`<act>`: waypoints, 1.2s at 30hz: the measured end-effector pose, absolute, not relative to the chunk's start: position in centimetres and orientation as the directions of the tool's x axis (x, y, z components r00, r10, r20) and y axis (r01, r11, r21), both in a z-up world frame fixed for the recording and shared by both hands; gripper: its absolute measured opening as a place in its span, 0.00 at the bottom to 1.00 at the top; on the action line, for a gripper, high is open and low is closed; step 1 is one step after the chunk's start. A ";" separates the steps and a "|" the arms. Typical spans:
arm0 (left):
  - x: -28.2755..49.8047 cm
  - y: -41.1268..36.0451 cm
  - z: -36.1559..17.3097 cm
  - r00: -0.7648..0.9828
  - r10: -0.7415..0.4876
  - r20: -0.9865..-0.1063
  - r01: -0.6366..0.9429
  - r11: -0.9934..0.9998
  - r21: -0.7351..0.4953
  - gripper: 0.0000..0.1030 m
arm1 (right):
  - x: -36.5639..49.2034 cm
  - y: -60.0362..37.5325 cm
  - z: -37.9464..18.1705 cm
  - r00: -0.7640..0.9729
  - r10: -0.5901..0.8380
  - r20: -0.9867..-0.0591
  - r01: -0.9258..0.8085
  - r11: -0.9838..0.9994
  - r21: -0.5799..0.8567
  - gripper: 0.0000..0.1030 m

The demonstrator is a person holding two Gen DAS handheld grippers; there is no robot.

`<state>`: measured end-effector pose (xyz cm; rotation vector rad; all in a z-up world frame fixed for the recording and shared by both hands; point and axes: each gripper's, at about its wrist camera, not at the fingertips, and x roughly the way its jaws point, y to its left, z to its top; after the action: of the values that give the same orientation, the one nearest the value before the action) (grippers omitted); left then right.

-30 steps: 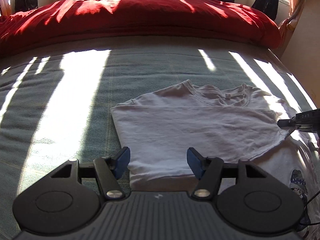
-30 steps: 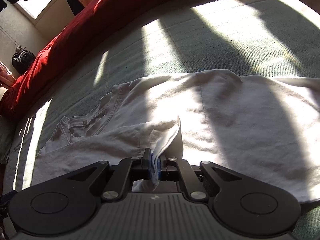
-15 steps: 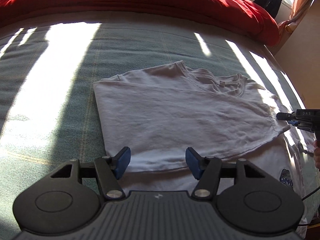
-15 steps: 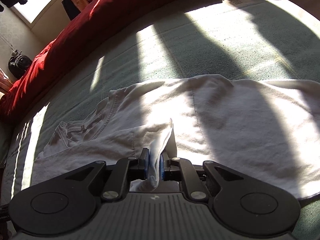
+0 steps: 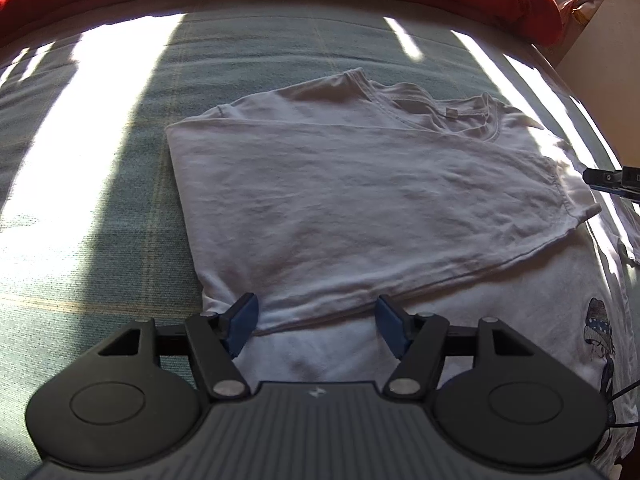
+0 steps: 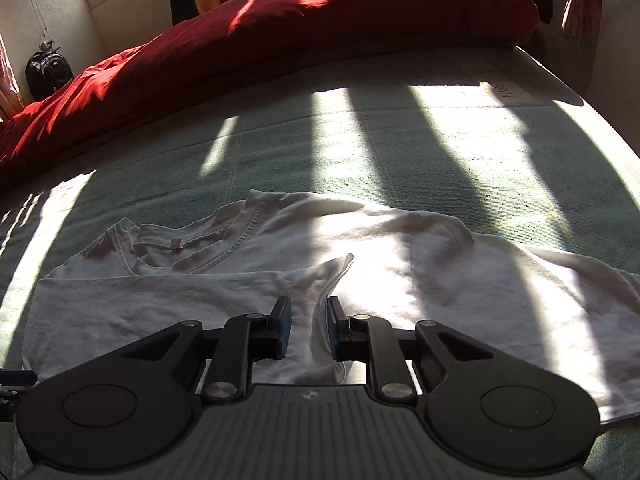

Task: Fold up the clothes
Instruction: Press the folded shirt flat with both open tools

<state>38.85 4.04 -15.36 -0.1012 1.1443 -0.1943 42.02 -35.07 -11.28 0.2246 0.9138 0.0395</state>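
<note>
A white T-shirt lies on the green bed cover, its left side folded over the body. My left gripper hovers open just above the near folded hem, with cloth below the gap and nothing pinched. At the far right edge of that view is my right gripper, beside the folded flap's corner. In the right wrist view the right gripper has its jaws opening. A raised corner of the T-shirt stands loosely between the pads, leaning on the right one.
A red duvet is piled along the far side of the bed. A dark backpack hangs on the wall at far left. The shirt's printed figure faces up near the bed's right edge. Sun stripes cross the cover.
The right jaws have parted from a tight pinch on the cloth corner, and that gripper has lifted and rolled. The left gripper has sunk closer to the shirt's hem.
</note>
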 end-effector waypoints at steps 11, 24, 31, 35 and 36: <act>38.7 2.5 -15.2 0.395 -0.172 -0.903 0.104 0.984 -0.142 0.64 | 42.0 -32.8 -13.7 0.509 0.209 -0.835 -0.081 0.977 0.195 0.21; 44.7 6.7 -15.1 0.485 -0.147 -0.862 -0.008 0.985 -0.173 0.64 | 43.2 -32.8 -13.1 0.513 0.262 -0.817 -0.043 0.959 0.280 0.27; 45.6 8.3 -13.8 0.524 -0.197 -0.829 -0.028 0.968 -0.248 0.64 | 43.0 -33.9 -14.3 0.494 0.251 -0.833 -0.002 0.958 0.288 0.28; 48.4 7.9 -14.6 0.523 -0.181 -0.833 0.003 0.978 -0.211 0.66 | 43.1 -34.0 -14.5 0.490 0.250 -0.835 0.019 0.955 0.297 0.28; 49.3 7.9 -15.3 0.507 -0.156 -0.848 -0.005 0.983 -0.184 0.66 | 43.1 -34.0 -14.5 0.491 0.246 -0.836 0.024 0.955 0.295 0.29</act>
<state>49.26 7.87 -15.31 -0.1706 1.0366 -0.0917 43.12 -33.95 -14.46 0.2841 1.0529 0.1367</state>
